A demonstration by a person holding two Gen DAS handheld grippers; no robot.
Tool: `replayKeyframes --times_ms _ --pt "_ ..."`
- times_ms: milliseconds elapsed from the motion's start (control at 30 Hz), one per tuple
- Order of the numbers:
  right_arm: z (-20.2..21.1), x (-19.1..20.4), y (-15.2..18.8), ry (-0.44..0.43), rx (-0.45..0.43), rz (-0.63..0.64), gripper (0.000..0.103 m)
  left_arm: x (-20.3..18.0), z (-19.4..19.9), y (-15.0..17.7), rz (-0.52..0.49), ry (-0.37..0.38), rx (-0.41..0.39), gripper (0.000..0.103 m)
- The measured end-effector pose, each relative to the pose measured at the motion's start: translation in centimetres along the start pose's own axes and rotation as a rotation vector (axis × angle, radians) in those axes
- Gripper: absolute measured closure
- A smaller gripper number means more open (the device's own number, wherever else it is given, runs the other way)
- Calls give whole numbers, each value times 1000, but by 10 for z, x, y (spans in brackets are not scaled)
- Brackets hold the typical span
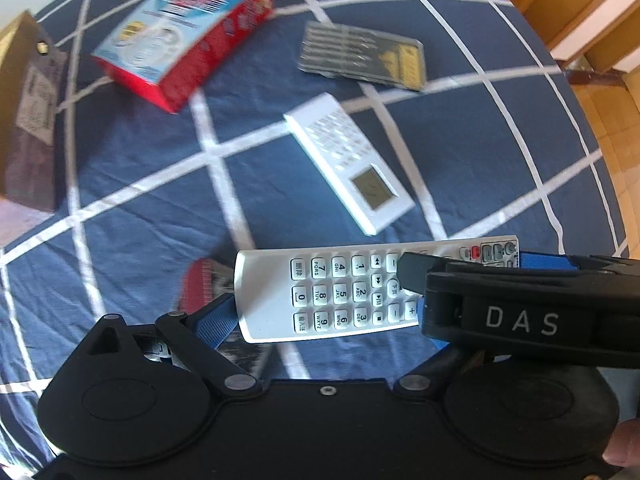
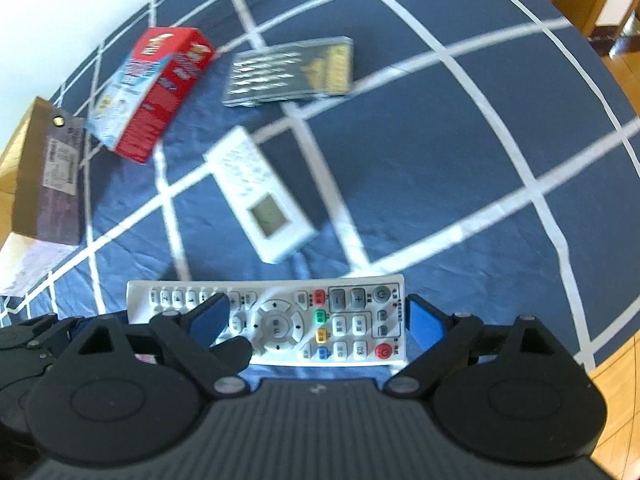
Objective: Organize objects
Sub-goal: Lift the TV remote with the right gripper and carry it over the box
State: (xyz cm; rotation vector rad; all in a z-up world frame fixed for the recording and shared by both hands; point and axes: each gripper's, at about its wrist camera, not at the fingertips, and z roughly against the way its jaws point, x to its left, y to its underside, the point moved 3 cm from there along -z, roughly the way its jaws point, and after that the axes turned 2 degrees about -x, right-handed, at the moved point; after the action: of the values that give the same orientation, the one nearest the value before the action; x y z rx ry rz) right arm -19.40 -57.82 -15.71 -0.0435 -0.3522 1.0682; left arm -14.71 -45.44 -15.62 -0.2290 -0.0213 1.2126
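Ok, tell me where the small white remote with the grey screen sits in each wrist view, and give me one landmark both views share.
Left wrist view: the small white remote lies right of centre, slanted, screen end nearer the camera, beyond the long white keypad remote.
Right wrist view: it lies left of centre, slanted the same way, screen end nearer.
Shared landmark: the red box, up and to the left of it in both.
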Motion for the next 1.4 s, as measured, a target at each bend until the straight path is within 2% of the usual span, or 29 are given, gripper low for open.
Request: replayKeyframes --times_ms 733,1067,1400 --pt "16 192 -3 -31 -42 147 10 169 84 0 117 -24 -93 7" --pt "9 278 -3 -53 -59 182 10 249 109 -5 143 -43 -122 7" --pt "4 347 -11 -61 -72 240 10 310 128 -9 185 -48 -158 7"
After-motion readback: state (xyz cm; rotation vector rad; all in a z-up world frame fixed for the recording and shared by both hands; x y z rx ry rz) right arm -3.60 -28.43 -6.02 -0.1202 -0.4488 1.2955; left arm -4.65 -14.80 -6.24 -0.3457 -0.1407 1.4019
